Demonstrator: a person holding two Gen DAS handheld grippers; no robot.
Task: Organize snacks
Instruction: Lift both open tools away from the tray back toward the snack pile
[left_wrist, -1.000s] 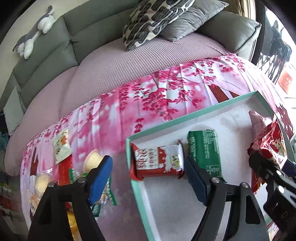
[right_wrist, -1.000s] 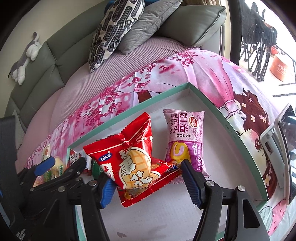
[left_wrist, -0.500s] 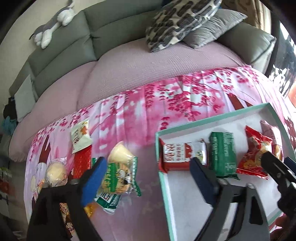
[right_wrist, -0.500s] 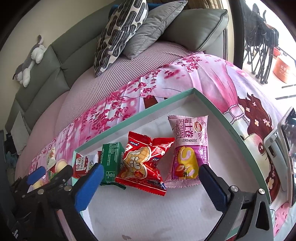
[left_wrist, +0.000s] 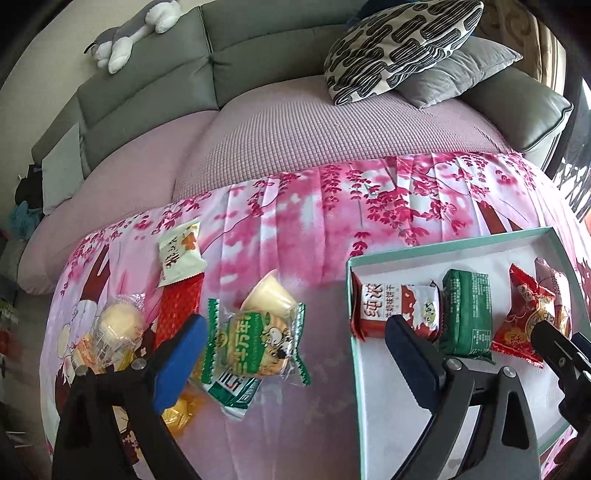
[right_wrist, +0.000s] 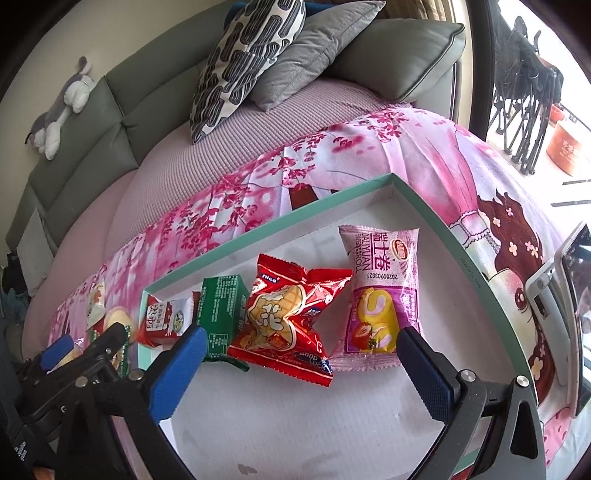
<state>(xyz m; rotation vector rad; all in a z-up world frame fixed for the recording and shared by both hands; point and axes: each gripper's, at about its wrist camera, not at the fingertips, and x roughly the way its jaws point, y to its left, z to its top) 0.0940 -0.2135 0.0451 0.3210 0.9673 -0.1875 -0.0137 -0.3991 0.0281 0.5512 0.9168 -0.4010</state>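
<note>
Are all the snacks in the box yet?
Not yet. Four packets lie in a row in the box, from the red-and-white biscuit pack to the pink roll. Both hand-held grippers are open and empty. The green-and-white bun packet and others wait on the cloth.

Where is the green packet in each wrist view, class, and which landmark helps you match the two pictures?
Left wrist: green packet right of centre, in the tray, second in the row.
Right wrist: green packet left of centre, low, beside the red peanut bag.
Shared landmark: patterned cushion on the sofa.
</note>
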